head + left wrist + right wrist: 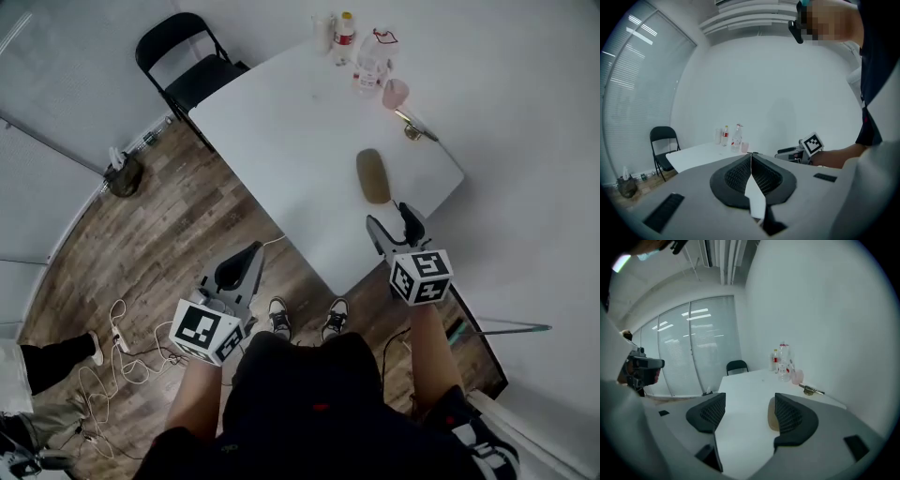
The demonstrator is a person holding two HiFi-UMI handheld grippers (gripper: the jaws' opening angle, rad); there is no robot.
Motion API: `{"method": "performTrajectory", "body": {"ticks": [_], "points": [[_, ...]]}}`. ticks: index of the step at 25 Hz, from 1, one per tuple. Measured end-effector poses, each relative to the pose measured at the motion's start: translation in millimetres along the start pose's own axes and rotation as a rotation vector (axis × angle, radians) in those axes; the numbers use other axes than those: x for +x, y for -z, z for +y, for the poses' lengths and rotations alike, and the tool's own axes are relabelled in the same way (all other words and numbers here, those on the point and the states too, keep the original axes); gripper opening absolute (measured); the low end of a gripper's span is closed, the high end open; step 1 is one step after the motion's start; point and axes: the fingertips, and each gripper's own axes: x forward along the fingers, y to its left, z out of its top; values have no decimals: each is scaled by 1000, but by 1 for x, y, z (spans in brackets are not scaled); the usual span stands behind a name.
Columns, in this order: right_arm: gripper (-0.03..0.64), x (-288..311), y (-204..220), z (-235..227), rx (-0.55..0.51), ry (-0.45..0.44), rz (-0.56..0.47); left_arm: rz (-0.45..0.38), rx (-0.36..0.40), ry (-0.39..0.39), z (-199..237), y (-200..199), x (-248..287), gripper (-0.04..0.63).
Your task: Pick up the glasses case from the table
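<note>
The glasses case (373, 175) is a tan oval lying on the white table (291, 131) near its right edge. My right gripper (389, 218) hovers just short of the case's near end, over the table's front corner, jaws open and empty. In the right gripper view the case (772, 419) shows partly behind the right pad (792, 420), beyond the right gripper (749, 405), not between the pads. My left gripper (246, 261) is shut and empty, held over the wooden floor left of the table. The left gripper view shows the left gripper (751, 158) closed, with the table (698, 154) beyond.
At the table's far end stand two bottles (345, 37) (372, 61) and a pink cup (395, 93), with a brass-coloured object (412, 127) at the right edge. A black folding chair (187, 56) stands behind. Cables (112, 347) and a person's leg (47, 361) are on the floor at left.
</note>
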Motion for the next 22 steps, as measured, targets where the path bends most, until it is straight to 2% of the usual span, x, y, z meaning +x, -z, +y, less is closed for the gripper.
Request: {"method": "performTrajectory", "body": {"ticks": [4, 7, 15, 22], "points": [[371, 49, 27, -34, -3, 9, 119, 16, -13, -37, -5, 7, 8, 23], [387, 89, 45, -57, -19, 25, 200, 26, -23, -75, -1, 15, 13, 23], [397, 176, 102, -101, -39, 57, 413, 55, -51, -155, 21, 33, 15, 23], [400, 206, 121, -106, -48, 87, 525, 68, -79, -202, 46, 37, 9, 23]]}}
